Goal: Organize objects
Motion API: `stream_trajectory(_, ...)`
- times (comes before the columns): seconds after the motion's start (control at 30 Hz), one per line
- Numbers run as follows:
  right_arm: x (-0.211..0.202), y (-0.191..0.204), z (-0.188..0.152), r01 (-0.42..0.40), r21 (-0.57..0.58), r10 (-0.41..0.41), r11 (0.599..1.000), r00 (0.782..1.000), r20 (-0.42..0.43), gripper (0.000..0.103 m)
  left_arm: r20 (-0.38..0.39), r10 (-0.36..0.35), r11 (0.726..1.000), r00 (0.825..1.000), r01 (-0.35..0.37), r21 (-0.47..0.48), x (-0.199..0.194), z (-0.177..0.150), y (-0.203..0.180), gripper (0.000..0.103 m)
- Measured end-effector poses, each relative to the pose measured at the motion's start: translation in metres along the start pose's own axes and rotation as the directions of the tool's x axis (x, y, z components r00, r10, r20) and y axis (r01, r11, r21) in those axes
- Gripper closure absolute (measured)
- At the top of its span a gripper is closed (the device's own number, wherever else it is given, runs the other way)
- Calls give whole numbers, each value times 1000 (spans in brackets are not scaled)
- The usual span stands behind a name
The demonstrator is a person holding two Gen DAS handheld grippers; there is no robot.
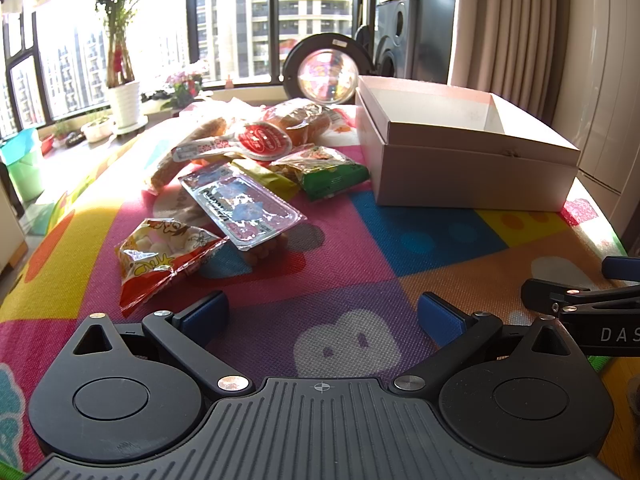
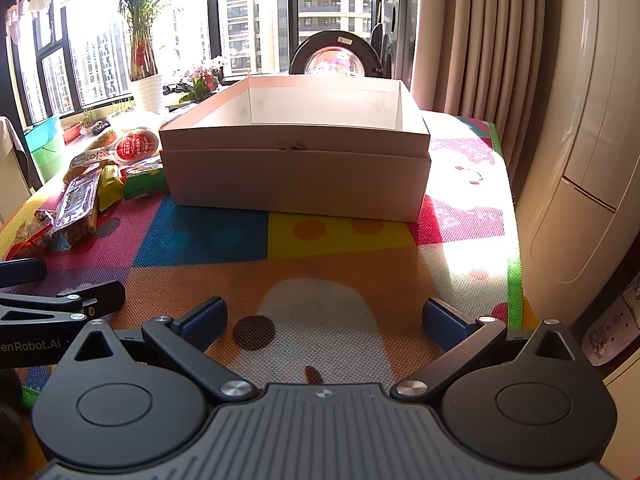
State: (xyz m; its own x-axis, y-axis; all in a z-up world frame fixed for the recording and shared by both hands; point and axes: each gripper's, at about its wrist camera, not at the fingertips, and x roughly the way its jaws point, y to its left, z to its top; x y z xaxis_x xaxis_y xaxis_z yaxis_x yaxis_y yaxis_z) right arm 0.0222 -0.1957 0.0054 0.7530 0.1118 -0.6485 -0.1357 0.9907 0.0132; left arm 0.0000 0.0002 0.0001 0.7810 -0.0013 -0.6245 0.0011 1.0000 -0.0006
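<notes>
A heap of snack packs lies on the colourful mat (image 1: pixel 360 248): a red-and-yellow bag (image 1: pixel 160 256), a clear sealed tray of snacks (image 1: pixel 244 208), a green bag (image 1: pixel 328 172), a round red-lidded cup (image 1: pixel 262 142) and wrapped bread (image 1: pixel 300 120). An open, empty white cardboard box (image 1: pixel 460 152) stands to their right. My left gripper (image 1: pixel 322 316) is open, low over the mat, short of the packs. My right gripper (image 2: pixel 322 318) is open too, facing the box (image 2: pixel 296 160) with nothing between its fingers. The snacks (image 2: pixel 92 188) lie left of the box there.
The right gripper's arm (image 1: pixel 584 300) shows at the left view's right edge. A washing machine door (image 1: pixel 326 68) and potted plants (image 1: pixel 124 100) stand behind the table. Curtains and a white appliance (image 2: pixel 568 168) flank the table's right edge (image 2: pixel 514 264).
</notes>
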Motion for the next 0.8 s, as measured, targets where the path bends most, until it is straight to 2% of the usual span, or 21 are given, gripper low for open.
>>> stream_trajectory(0.4, 0, -1, 3, -16, -16, 15, 1000, 1000, -26, 0, 0, 0, 1000, 1000, 0, 1, 0, 0, 0, 0)
stream_trajectory(0.73, -2, -5, 7, -74, -53, 71, 996, 996, -50, 0, 2, 5, 1000, 1000, -5, -9, -3, 2, 0, 0)
stream_trajectory(0.77, -3, -7, 11, -88, -49, 85, 995, 995, -48, 5, -4, 2, 1000, 1000, -2, -7, -3, 2, -1, 1)
stream_trajectory(0.8, -5, -9, 16, -104, -44, 102, 994, 994, -42, 18, -11, -12, 1000, 1000, 12, -8, -4, 5, 2, 2)
